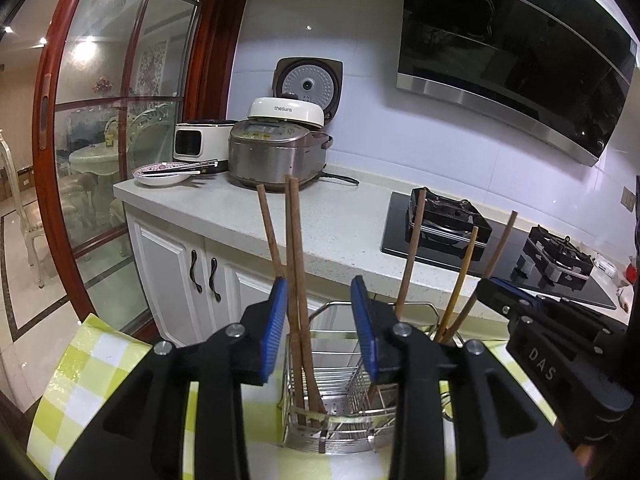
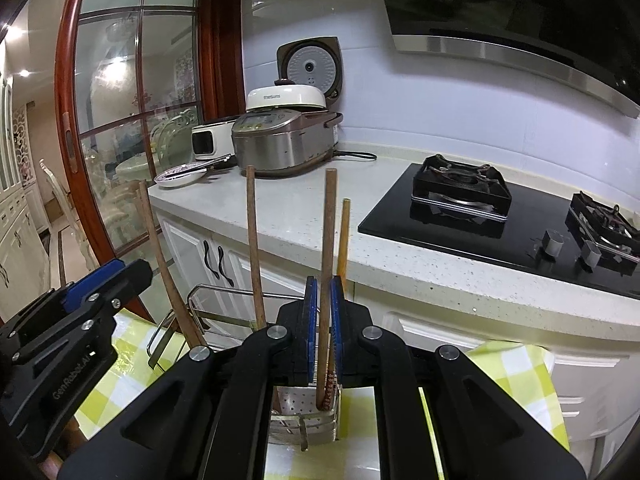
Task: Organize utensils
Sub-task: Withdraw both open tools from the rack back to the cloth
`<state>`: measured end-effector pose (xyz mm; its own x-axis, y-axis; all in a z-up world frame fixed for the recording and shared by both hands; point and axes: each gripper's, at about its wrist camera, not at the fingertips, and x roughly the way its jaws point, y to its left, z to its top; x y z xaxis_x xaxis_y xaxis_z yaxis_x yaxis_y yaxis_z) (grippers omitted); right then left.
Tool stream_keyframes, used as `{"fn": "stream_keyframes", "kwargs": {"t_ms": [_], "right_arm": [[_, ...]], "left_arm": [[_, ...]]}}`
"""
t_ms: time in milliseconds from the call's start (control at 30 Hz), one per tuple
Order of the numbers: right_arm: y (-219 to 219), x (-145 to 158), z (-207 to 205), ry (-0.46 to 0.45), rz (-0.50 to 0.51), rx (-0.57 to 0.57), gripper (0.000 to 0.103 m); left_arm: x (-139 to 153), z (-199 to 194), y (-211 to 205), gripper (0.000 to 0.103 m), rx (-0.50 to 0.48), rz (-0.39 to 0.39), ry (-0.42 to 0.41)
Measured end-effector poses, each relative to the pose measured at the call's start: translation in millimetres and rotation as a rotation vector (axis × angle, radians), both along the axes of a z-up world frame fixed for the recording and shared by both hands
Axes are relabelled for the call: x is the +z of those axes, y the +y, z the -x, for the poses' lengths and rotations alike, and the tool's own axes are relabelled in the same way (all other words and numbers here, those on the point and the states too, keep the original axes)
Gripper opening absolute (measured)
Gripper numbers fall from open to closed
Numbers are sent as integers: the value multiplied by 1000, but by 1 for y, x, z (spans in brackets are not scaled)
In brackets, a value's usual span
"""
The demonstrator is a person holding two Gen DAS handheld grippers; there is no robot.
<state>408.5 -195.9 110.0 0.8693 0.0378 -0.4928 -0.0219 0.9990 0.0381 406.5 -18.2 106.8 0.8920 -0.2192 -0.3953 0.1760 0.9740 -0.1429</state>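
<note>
Left gripper (image 1: pixel 320 320): jaws spread, holding nothing; two brown chopsticks (image 1: pixel 296 280) stand between the blue pads, leaning by the left one.
Right gripper (image 2: pixel 324 320): blue pads pressed together on one brown chopstick (image 2: pixel 329 264), whose tip is down in the holder.
Task's things: a wire utensil holder (image 1: pixel 340 408) stands on a green checked cloth (image 1: pixel 92 368), near the camera; the chopsticks stand upright in its compartments.
Doing the step well: my reading is that the right chopstick should be let go only once its tip rests on the perforated floor, then both grippers lifted straight up.
In the way: a paler chopstick (image 2: pixel 344 236) just right of the held one, and another brown one (image 2: pixel 254 248) to its left, could be knocked.
Around: far off, a rice cooker (image 1: pixel 276 152), a plate (image 1: pixel 162 174) and a black gas hob (image 2: pixel 500 216) on the white counter (image 1: pixel 320 220).
</note>
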Motion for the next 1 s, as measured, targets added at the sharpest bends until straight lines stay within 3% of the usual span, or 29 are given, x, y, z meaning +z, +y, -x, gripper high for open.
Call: {"fn": "stream_keyframes", "kwargs": {"t_ms": [100, 167, 233, 267, 567, 1000], "right_arm": [[-3, 0, 6, -3, -4, -11, 11], [-5, 2, 12, -12, -4, -15, 21], [-8, 4, 21, -28, -2, -22, 41], [-9, 5, 27, -40, -9, -18, 43], [-16, -5, 69, -11, -22, -16, 45], [-29, -76, 131, 160, -54, -20, 45]], "left_arm": [[3, 9, 2, 38, 6, 2, -10], [5, 17, 3, 40, 8, -1, -18], [6, 27, 6, 44, 16, -5, -24], [6, 31, 6, 44, 18, -6, -23], [-12, 75, 9, 48, 7, -23, 24], [-67, 129, 13, 48, -20, -47, 154]]}}
